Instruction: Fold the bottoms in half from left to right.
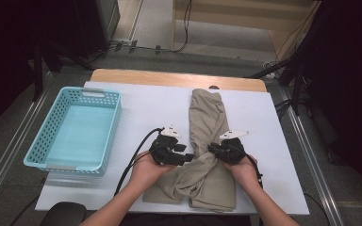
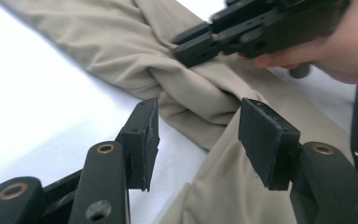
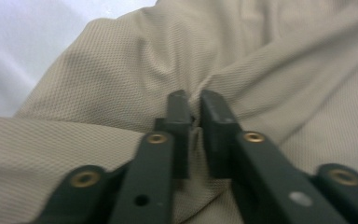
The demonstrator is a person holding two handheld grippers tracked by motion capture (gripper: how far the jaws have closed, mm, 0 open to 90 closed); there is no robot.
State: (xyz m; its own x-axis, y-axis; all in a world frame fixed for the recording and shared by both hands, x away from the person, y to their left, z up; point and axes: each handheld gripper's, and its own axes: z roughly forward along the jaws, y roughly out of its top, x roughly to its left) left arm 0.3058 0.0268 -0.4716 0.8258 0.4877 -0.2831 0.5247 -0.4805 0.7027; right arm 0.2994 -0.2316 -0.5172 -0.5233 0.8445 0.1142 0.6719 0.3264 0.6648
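A beige garment (image 1: 207, 117) lies lengthwise on the white tabletop (image 1: 146, 108), bunched and twisted at its middle. My left gripper (image 1: 188, 157) is just left of that twist with its jaws open. In the left gripper view the two pads (image 2: 142, 135) stand apart and nothing is between them, the cloth (image 2: 191, 93) lying just beyond. My right gripper (image 1: 213, 148) is on the right side of the twist. In the right gripper view its jaws (image 3: 193, 105) are shut on a fold of the beige cloth (image 3: 121, 70). The right gripper (image 2: 186, 46) also appears in the left gripper view, pinching the fabric.
A light blue perforated basket (image 1: 37, 141) stands empty at the left of the table. A wooden strip (image 1: 169, 77) runs along the far edge. Bare white surface lies between basket and garment, and to the garment's right. Cables trail from both grippers.
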